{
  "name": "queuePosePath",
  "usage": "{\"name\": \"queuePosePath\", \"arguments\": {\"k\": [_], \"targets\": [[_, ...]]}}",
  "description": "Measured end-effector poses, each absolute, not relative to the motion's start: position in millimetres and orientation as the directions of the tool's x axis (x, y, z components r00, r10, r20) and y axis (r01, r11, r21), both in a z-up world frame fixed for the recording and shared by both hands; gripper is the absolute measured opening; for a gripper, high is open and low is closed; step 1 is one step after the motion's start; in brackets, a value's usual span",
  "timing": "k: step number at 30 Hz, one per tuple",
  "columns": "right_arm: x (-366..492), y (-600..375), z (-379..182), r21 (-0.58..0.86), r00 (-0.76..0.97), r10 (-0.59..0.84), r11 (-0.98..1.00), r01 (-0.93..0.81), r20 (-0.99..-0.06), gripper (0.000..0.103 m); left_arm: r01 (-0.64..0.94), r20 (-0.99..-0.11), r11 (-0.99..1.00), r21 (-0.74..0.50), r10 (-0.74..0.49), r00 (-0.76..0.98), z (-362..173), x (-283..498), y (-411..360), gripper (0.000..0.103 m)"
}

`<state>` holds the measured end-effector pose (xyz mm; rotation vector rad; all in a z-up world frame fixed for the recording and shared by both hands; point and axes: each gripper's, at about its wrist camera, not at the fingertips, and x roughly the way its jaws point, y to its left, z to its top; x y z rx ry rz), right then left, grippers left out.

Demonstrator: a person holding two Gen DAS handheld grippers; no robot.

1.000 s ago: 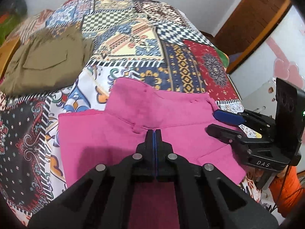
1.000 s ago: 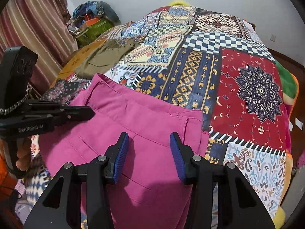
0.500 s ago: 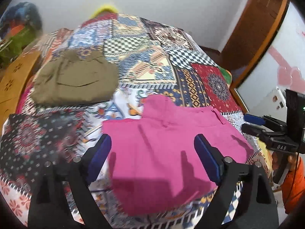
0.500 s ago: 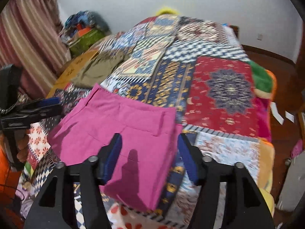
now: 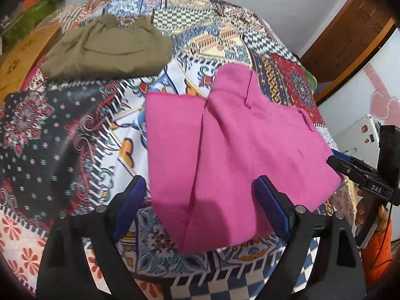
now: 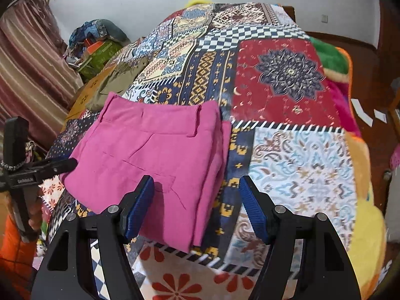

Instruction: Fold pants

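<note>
Hovering: both grippers sit above the near edge of the bed, neither one touching cloth.
Left gripper (image 5: 200,210): jaws spread wide, nothing clamped. In its own view the near hem of the pink pants (image 5: 232,155) shows between the blue pads (image 5: 130,205), but the pads stand clear of the fabric.
Right gripper (image 6: 196,205): jaws opening right now. The lower right corner of the pants shows between its fingers in the right wrist view, with no pad contact.
Cross views: the left gripper's black finger also shows at the left edge of the right wrist view, its tip just beside the pants' left edge. The right gripper shows at the right edge of the left wrist view, near the pants' right corner, held by a hand (image 5: 362,212) with an orange sleeve (image 5: 380,252) below it.
Pink pants: folded into a compact, roughly rectangular stack, lying flat on the patchwork quilt (image 6: 287,80) near the front edge. Waistband and belt loops face away from the grippers; a back pocket seam shows on top.
Layers: a second layer sticks out along the left side in the left wrist view, so the edges are not flush.
Olive garment (image 5: 107,47): folded, on the quilt beyond and left of the pink pants, well apart from them.
Background: striped curtain (image 6: 30,70) and a pile of bundled items (image 6: 97,42) left of the bed, plain white wall behind.
</note>
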<state>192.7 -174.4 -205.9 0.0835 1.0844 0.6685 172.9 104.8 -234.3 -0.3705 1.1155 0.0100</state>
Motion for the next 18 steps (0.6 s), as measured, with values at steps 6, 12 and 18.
{"name": "queuePosePath", "arguments": {"k": [6, 12, 18], "targets": [[208.0, -170.5, -227.3, 0.456, 0.244, 0.576, 0.791, -0.407, -0.781, 0.076, -0.213, -0.869, 0.914, -0.345, -0.224, 0.442, -246.4, 185.8, 107.0, 0.095], [210.9, -162.5, -227.1, 0.464, 0.227, 0.588, 0.776, -0.427, -0.776, 0.070, -0.202, -0.858, 0.910, -0.362, -0.241, 0.454, -247.1, 191.0, 101.9, 0.092], [209.7, -163.2, -225.2, 0.489, 0.222, 0.614, 0.759, -0.430, -0.758, 0.053, -0.188, -0.860, 0.929, -0.320, -0.201, 0.468, -240.2, 192.6, 93.5, 0.077]]}}
